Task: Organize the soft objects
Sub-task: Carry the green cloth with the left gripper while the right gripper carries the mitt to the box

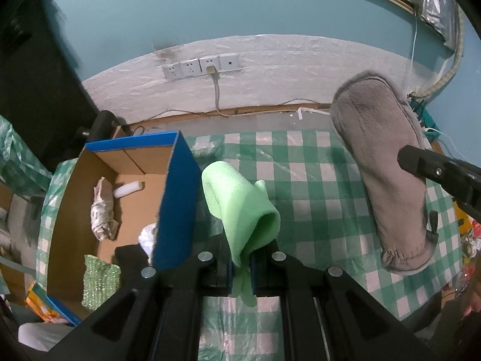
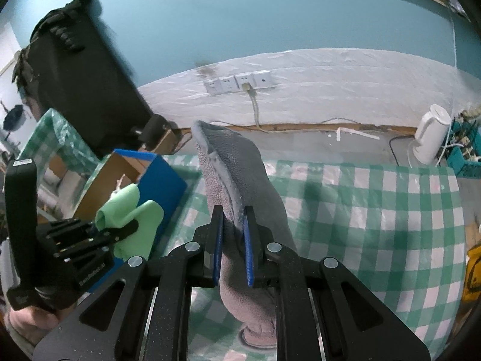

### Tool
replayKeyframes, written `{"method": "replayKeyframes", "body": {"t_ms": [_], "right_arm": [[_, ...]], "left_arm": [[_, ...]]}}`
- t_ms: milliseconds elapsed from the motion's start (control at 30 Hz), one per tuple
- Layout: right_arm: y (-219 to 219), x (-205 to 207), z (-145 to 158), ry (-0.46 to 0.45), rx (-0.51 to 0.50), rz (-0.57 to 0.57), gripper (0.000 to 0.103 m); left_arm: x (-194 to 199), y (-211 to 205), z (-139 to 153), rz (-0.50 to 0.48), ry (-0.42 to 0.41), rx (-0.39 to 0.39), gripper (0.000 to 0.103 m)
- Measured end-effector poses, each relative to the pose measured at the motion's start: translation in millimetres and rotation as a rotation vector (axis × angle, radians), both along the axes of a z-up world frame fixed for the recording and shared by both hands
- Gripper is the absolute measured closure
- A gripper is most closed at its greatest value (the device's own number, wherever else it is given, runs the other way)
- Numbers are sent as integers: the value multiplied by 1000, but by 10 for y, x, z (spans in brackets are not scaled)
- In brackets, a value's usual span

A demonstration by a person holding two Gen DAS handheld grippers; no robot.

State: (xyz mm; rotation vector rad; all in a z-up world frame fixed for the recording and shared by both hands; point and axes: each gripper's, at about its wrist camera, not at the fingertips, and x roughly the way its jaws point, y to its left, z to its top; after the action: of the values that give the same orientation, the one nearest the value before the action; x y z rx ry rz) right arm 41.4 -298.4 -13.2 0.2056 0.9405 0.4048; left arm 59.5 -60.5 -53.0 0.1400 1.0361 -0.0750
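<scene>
Both pairs of jaws are clamped tight on fabric. The right gripper [image 2: 234, 231] pinches a grey slipper [image 2: 237, 174], a long plush thing with a fuzzy inner lining and a stitched rim; it hangs in the air above the table, toe up. The left gripper [image 1: 242, 266] grips a light green cloth [image 1: 240, 204], thin and smooth, its loose end curled into a soft tube just beside the box.

The table [image 1: 315, 186] wears a green and white checked cover under clear plastic film. At its left edge stands a cardboard box [image 1: 177, 192] with blue outer walls and plain brown inside; in it lie a crumpled paper roll [image 1: 103, 210], a small white piece, perhaps foam [image 1: 127, 189], and a knitted green pad [image 1: 100, 282]. Behind, a teal wall [image 1: 180, 15] with a white padded band and a row of sockets [image 1: 201, 66]. A white kettle [image 2: 430, 135] sits far right.
</scene>
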Motion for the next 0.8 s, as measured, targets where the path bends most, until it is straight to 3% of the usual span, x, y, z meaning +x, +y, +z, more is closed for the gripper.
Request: {"method": "replayKeyframes", "body": {"t_ms": [367, 800], "right_arm": [[479, 49, 240, -28, 8, 65, 93], [1312, 176, 400, -42, 25, 184, 93]], "left_arm": [[-141, 375, 128, 48, -40, -6, 95], [-184, 1207, 180, 194, -50, -34, 95]]}}
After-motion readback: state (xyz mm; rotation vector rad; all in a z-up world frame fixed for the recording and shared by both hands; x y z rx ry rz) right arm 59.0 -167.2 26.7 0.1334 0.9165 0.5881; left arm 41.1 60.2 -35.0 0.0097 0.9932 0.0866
